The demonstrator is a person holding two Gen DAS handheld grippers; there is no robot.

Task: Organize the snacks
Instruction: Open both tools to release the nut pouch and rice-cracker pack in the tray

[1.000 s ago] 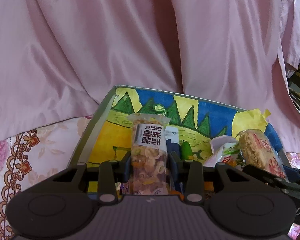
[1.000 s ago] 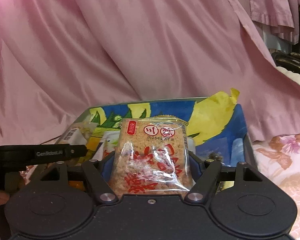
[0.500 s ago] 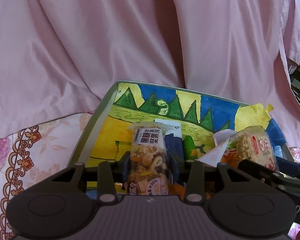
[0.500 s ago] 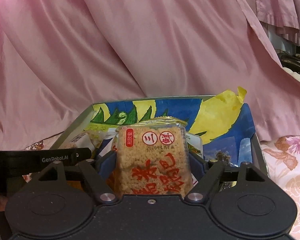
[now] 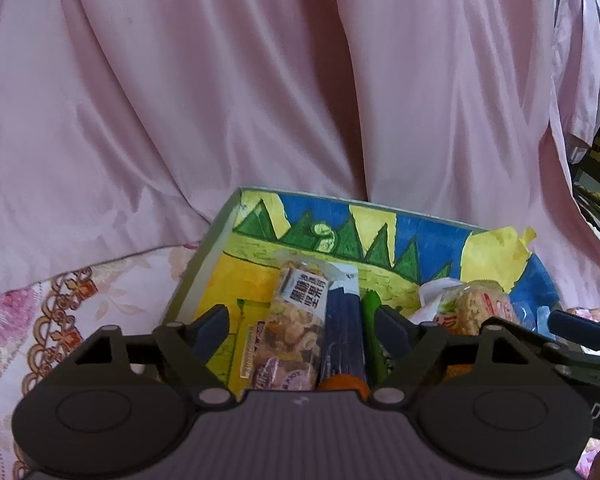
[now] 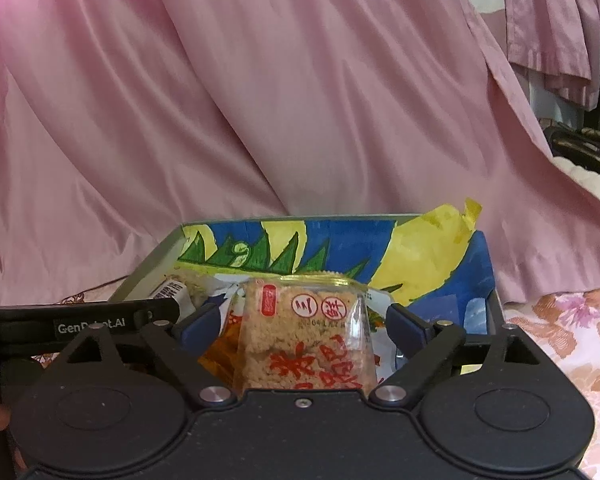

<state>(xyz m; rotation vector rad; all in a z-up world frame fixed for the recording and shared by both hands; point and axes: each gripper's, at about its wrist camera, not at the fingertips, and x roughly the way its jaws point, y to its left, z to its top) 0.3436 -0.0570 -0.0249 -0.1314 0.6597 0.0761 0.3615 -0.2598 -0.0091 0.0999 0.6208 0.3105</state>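
Both tongs (image 5: 302, 326) (image 6: 300, 326) tilted down, opening.

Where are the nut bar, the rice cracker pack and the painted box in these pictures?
nut bar (image 5: 300, 312): left wrist view, on its clear wrapper below the label.
rice cracker pack (image 6: 304, 340): right wrist view, on its front face.
painted box (image 6: 340, 236): right wrist view, on its blue back wall.

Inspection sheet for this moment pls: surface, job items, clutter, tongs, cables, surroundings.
Surface: floral cloth.
Job's things: painted box; nut bar and rice cracker pack inside it.
Clutter: dark blue packet and other wrappers in the box.
Tongs: left tongs opening, pads clear of nut bar; right tongs opening, pads clear of cracker pack.
Cables: nothing seen.
Surroundings: pink drape behind the box.
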